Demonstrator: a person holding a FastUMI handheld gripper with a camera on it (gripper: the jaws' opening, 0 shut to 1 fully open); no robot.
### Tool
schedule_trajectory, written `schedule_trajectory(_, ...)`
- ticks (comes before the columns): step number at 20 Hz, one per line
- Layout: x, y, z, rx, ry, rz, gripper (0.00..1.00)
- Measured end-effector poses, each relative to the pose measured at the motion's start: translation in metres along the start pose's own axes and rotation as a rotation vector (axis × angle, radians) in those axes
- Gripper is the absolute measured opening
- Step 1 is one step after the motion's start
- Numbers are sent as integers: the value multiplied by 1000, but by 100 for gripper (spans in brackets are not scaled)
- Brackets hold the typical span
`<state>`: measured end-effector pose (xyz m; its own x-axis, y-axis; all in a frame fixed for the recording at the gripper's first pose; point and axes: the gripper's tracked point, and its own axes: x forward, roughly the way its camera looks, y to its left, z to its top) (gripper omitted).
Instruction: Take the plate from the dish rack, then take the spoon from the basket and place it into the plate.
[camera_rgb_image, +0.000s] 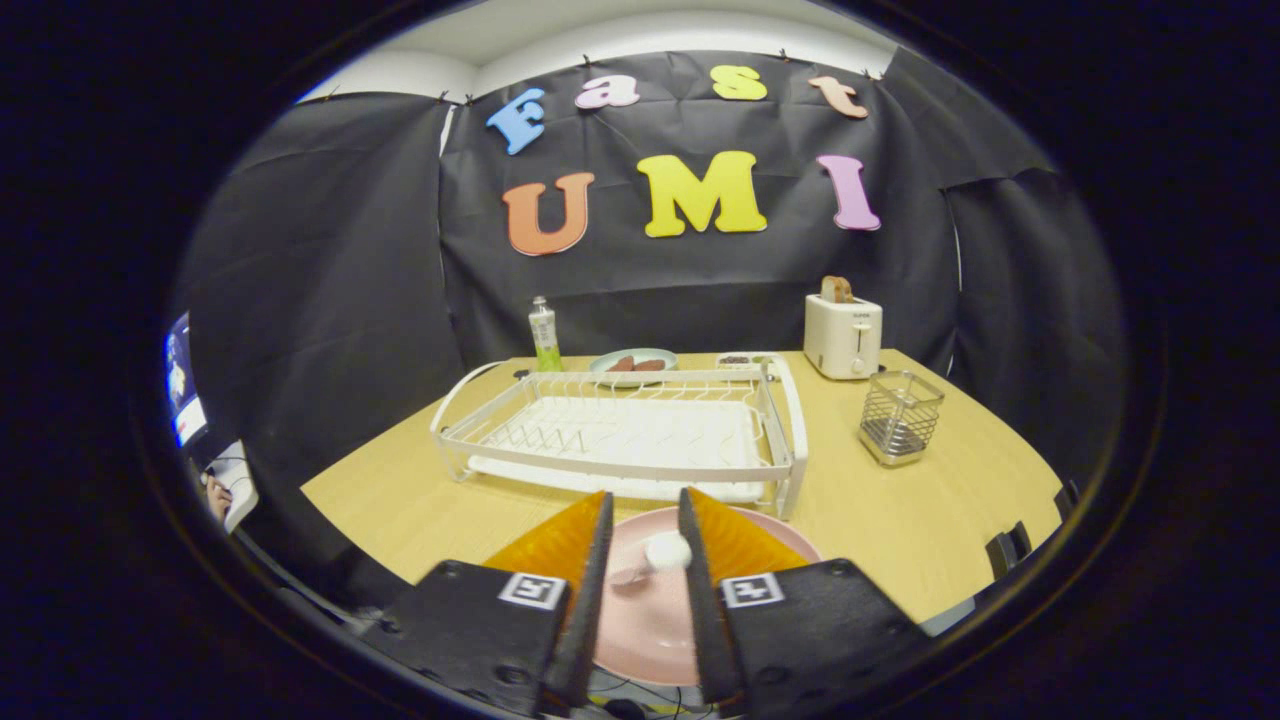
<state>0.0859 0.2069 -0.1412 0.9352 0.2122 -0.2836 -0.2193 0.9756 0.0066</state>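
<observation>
A pink plate (650, 620) lies on the wooden table (900, 520) in front of the white dish rack (620, 440). A white spoon (660, 553) rests in the plate, its bowl close to the right finger and its handle pointing toward the left finger. My gripper (645, 498) hovers over the plate, open, with the spoon lying in the gap between the fingers; neither finger visibly presses on it. The dish rack holds no dishes. The wire basket (900, 415) stands to the right of the rack.
A white toaster (843, 335) with a slice of bread stands behind the basket. A soap bottle (545, 335), a plate with food (633, 362) and a small tray (745, 360) sit behind the rack. A screen (185, 385) stands off the table's left side.
</observation>
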Motion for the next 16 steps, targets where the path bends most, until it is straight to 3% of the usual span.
schedule_trajectory(2,-8,-10,12,27,-31,-35,77)
schedule_trajectory(5,-24,-28,30,58,-72,-78,100)
schedule_trajectory(16,-111,-55,86,31,-258,-151,100)
